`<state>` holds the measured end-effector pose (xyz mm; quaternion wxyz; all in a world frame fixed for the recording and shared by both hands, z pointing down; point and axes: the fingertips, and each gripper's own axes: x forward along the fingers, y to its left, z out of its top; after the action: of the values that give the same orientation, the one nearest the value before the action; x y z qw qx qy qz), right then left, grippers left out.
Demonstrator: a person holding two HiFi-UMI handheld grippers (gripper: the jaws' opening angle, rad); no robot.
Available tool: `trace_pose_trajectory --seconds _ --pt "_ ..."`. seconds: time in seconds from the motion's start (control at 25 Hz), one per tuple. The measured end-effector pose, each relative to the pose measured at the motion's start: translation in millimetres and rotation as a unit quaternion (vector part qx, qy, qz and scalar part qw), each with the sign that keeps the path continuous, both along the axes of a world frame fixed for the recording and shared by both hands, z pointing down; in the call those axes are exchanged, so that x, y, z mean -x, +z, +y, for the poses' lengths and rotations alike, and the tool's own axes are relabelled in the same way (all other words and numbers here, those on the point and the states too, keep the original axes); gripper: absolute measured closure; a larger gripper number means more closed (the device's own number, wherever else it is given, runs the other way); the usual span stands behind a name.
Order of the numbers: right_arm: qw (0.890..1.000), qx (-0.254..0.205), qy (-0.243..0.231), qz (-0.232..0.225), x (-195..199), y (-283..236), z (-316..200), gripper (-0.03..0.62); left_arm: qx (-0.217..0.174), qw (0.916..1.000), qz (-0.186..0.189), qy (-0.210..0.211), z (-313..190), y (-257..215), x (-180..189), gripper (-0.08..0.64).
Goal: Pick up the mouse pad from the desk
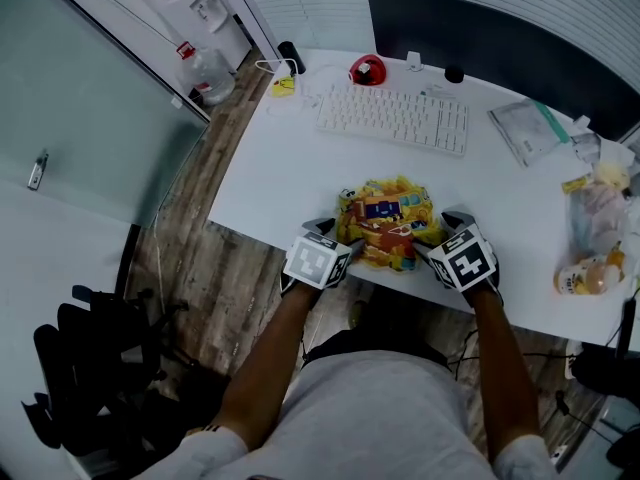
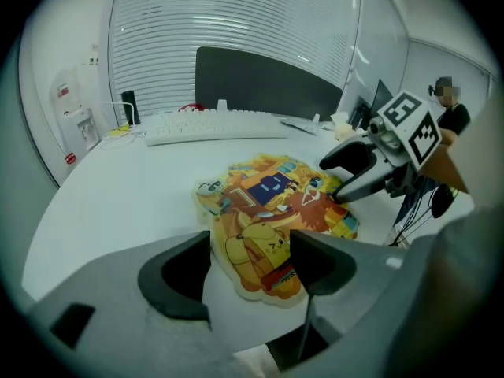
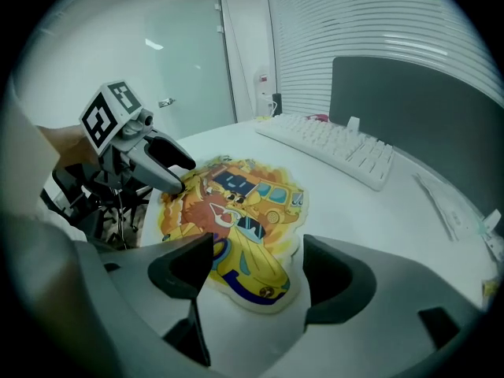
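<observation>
A colourful cartoon-printed mouse pad (image 1: 388,223) lies flat on the white desk (image 1: 280,178) at its near edge. My left gripper (image 1: 335,240) stands at the pad's left side and my right gripper (image 1: 447,236) at its right side. In the left gripper view the pad (image 2: 272,211) reaches between the wide-open jaws of the left gripper (image 2: 252,270), with no pad pressed on it. The right gripper (image 2: 354,176) shows there open, its lower finger at the pad's rim. In the right gripper view the right gripper (image 3: 256,278) is open over the pad's (image 3: 232,211) near corner.
A white keyboard (image 1: 393,118) and a dark monitor (image 1: 500,43) stand behind the pad. A red object (image 1: 368,69) lies past the keyboard. A clear pouch (image 1: 530,128) and plastic bags (image 1: 590,228) fill the desk's right side. The desk edge runs just under both grippers.
</observation>
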<state>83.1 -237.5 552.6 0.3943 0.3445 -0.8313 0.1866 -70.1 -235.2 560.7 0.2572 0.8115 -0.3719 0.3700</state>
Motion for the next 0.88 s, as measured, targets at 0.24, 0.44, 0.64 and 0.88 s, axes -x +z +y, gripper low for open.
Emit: trace_pose_trajectory --seconds 0.24,0.44,0.64,0.88 --pt "1.000 -0.001 0.020 -0.006 1.1 -0.3 0.2 0.285 -0.019 0.9997 -0.007 -0.011 0.7 -2.7 -1.7 0.239" --pt "0.999 -0.009 0.040 -0.011 2.0 -0.3 1.3 0.285 -0.029 0.9995 -0.001 -0.011 0.1 -2.8 -2.6 0.239" --pt "0.998 -0.006 0.054 -0.011 1.7 -0.9 -0.3 0.285 -0.033 0.9994 0.002 -0.012 -0.7 -0.9 -1.6 0.239" --pt "0.996 -0.004 0.082 -0.014 -6.8 -1.9 -5.1 0.341 -0.035 0.9993 0.003 -0.009 -1.2 -1.4 -2.0 0.239"
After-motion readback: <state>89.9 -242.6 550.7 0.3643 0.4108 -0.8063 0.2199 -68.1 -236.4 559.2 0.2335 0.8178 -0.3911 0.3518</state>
